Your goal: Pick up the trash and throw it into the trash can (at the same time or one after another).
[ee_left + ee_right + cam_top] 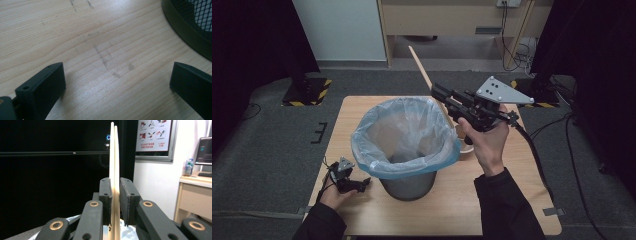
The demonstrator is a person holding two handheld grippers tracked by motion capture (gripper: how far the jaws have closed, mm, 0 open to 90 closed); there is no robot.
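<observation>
- Chopsticks (114, 170), a pale wooden pair, sit pinched between the black jaws of your right tool (439, 96), pressed flat side by side.
- From the high view, you hold that tool above the far right rim of the bin, and the sticks (424, 75) slant up and away from it, toward the far left.
- Your right hand (486, 140) wraps the tool's body, with the grey three-cornered plate on top and a cable trailing off to the right.
- A mesh waste bin (409, 184) stands near the middle of the wooden table (512, 200), lined with a light blue plastic bag (377, 145) folded over its rim.
- Your left tool (362, 184) rests low by the table's near left edge, just beside the bin's base.
- In the left gripper view its jaws stand spread wide over bare wood, with nothing between them, and the bin's dark base rim (186, 32) curves across the upper right corner.
</observation>
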